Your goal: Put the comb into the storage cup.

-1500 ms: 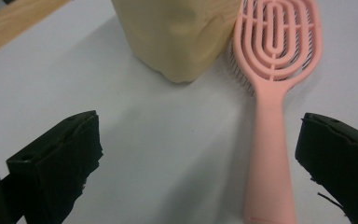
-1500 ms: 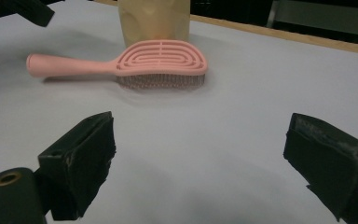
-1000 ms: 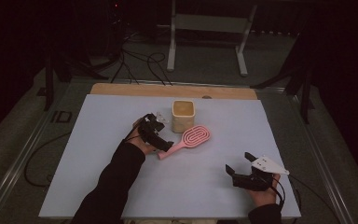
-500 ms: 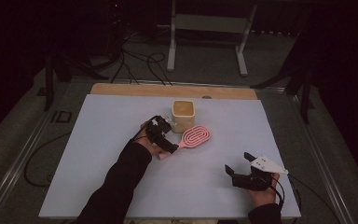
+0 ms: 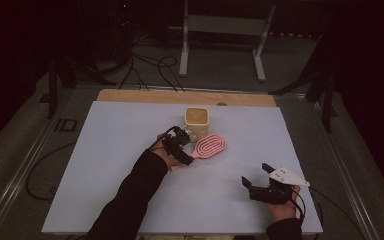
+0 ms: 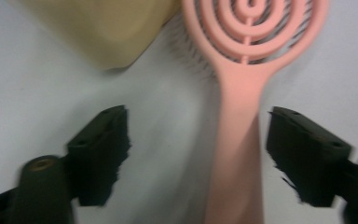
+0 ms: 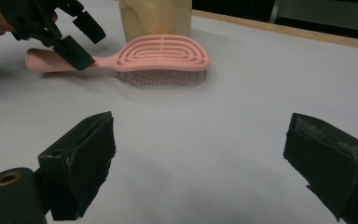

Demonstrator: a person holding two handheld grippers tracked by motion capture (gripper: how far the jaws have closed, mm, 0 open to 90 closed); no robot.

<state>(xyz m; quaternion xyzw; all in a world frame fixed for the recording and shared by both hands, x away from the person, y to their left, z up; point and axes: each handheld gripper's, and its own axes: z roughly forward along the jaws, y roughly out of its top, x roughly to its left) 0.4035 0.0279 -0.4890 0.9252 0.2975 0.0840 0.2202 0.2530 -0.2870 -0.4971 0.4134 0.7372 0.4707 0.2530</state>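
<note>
A: Your left gripper (image 6: 193, 154) straddles the handle of the pink hairbrush (image 5: 207, 146). Its jaws have just been closing, the handle is between them, yet neither pad presses on it: there is table showing on both sides.

B: And the brush itself?

A: It lies flat on the white table (image 5: 105, 165), bristles down, head pointing toward the tan cup (image 5: 196, 117), which stands just beside it. In the left gripper view the handle sits nearer one jaw than the other.

B: So what could go wrong for you here?

A: If you close off-centre like that, I'd expect the nearer pad to hit first and shove the handle sideways, swinging the head into the cup. The handle looks smooth and tapered, so a grip too far toward its end may let the heavier head droop or twist once you lift.

B: The other hand?

A: Your right gripper (image 5: 258, 176) rests on the near right of the table, jaws spread wide and empty, well apart from the brush.
</note>
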